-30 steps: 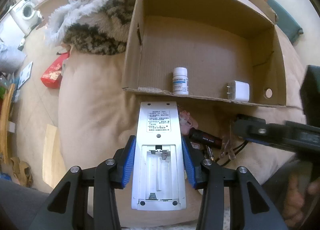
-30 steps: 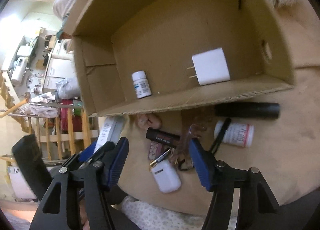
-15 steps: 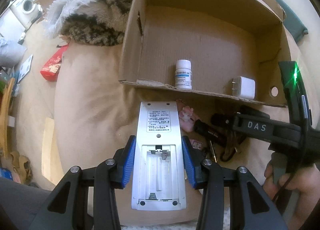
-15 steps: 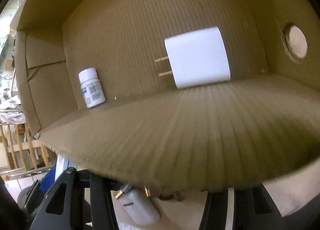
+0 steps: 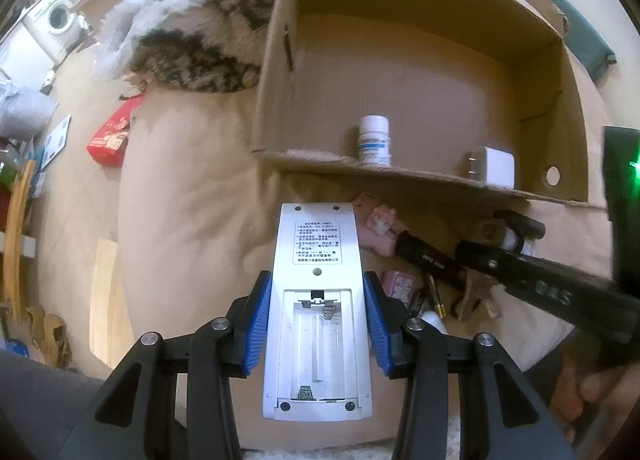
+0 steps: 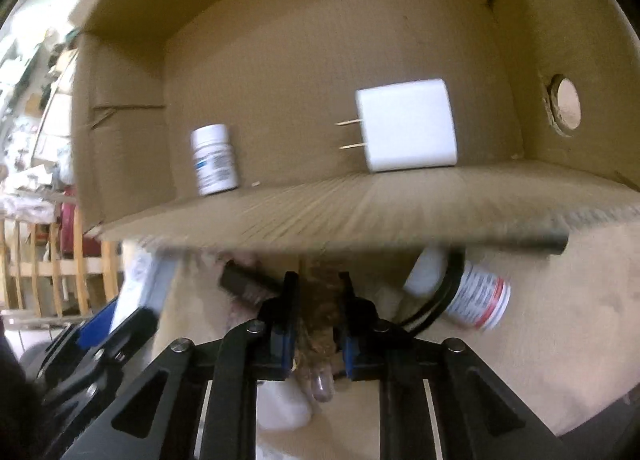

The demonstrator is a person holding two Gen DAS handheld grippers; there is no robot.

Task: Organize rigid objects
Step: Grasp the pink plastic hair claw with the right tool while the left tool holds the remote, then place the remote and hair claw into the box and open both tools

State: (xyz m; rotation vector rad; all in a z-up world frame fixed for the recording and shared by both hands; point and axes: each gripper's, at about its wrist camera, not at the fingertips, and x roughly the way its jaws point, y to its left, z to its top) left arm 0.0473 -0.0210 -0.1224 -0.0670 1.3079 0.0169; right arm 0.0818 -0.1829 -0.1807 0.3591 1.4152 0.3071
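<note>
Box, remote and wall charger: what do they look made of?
Box: corrugated cardboard, matte brown; fluting lines and ragged cut edges show.
Remote: white hard plastic, smooth, slightly glossy; its open battery bay shows a metal spring.
Wall charger: smooth white plastic body, probably satin, with two thin metal prongs.

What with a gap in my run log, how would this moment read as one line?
left tongs: shut on remote | right tongs: closing on brownish item | cardboard box: pill bottle, charger inside

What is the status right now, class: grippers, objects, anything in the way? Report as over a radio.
Left gripper clamped on white remote. Right gripper closing on brownish clear item between its jaws. Box holds pill bottle, charger. Near wall blocks straight path.
</note>
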